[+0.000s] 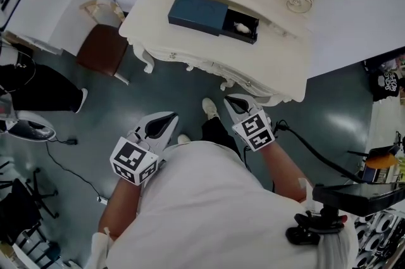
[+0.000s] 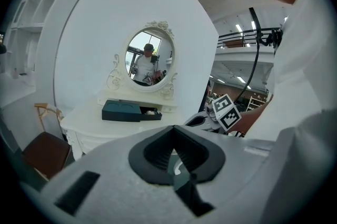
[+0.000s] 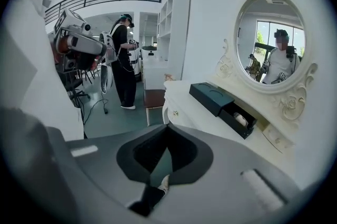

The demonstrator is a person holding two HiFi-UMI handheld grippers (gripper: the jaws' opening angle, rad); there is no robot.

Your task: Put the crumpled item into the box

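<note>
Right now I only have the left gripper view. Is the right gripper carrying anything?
Observer: No. The right gripper has its jaws together, nothing between them.
Operator: Anyone close by?
Observer: Yes. In the right gripper view a person in black stands left of the brown stool.
Operator: What are the grippers over?
Observer: Head view shows both, left gripper too, over the floor, short of the dressing table.
</note>
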